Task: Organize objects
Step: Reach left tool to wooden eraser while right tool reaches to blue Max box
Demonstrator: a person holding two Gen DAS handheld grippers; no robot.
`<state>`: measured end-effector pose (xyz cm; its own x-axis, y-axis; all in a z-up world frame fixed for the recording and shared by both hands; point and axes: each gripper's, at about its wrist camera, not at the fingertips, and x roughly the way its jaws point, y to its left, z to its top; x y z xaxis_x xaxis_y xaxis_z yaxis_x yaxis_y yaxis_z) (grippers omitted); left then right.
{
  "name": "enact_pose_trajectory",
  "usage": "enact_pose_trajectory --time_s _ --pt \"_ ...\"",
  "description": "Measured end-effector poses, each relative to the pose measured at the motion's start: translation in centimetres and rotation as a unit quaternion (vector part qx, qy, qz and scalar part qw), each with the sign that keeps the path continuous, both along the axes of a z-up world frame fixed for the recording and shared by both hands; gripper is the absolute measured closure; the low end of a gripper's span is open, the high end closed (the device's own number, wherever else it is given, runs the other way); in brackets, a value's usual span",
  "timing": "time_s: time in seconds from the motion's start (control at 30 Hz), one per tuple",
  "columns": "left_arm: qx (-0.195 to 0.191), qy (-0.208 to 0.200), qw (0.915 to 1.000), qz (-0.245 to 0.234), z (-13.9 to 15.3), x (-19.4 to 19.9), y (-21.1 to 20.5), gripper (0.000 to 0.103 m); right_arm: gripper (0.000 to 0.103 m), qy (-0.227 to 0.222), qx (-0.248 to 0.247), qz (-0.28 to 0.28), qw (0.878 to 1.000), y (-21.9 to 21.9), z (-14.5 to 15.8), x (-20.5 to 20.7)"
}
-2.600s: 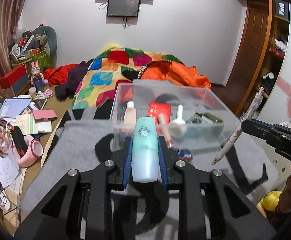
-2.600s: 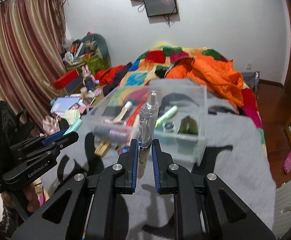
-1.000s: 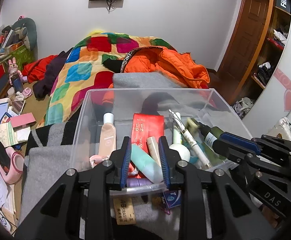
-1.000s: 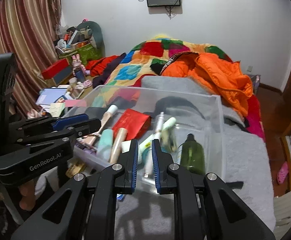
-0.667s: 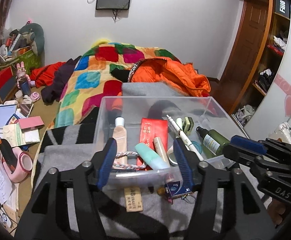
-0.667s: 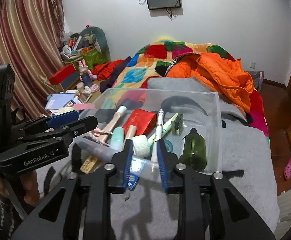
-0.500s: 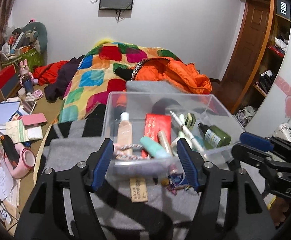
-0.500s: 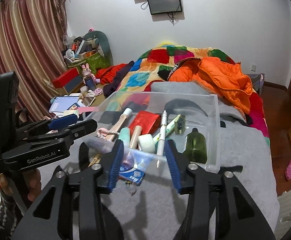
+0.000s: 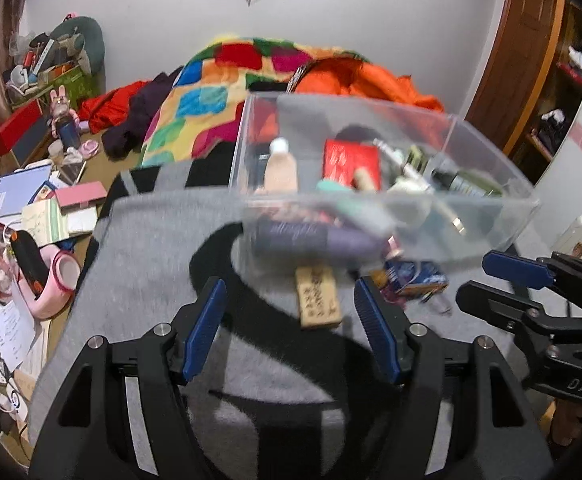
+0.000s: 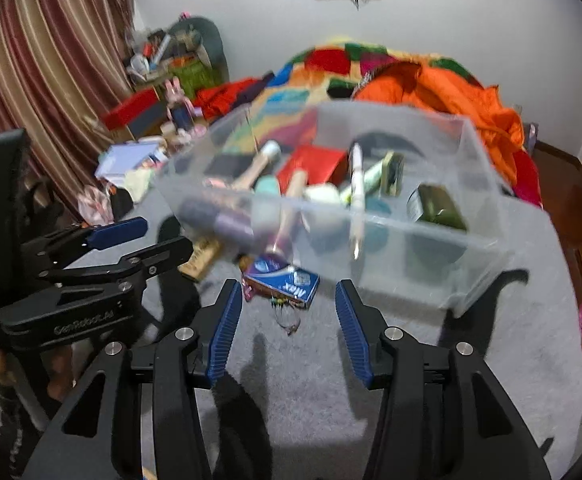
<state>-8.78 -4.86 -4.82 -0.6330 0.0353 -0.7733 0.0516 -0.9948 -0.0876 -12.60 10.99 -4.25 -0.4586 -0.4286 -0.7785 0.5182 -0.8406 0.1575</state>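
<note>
In the left wrist view the left claw stands spread with nothing between its blue pads, above a grey blanket. Just beyond it a wooden tag lies flat before the clear plastic bin holding bottles, tubes and a red packet. In the right wrist view the right claw is opening, empty, its pads either side of a blue packet lying against the bin's front wall.
</note>
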Motion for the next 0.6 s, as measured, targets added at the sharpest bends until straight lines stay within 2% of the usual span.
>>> enact_pose_trajectory --time_s 0.1,0.23,0.6 --pt "-0.013 -0.004 0.9999 0.002 -0.5 0.0 -0.1 0.037 0.057 -0.004 0.017 -0.003 1.000 -0.9 -0.9 -0.2" --pt "-0.010 -0.009 0.9999 -0.006 -0.9 -0.2 0.0 0.037 0.051 -0.013 0.015 -0.004 1.000 -1.7 -1.4 -0.6" --pt "0.004 -0.012 0.9998 -0.017 -1.0 -0.1 -0.3 0.049 0.051 -0.031 0.007 -0.021 0.999 -1.9 -1.8 -1.9"
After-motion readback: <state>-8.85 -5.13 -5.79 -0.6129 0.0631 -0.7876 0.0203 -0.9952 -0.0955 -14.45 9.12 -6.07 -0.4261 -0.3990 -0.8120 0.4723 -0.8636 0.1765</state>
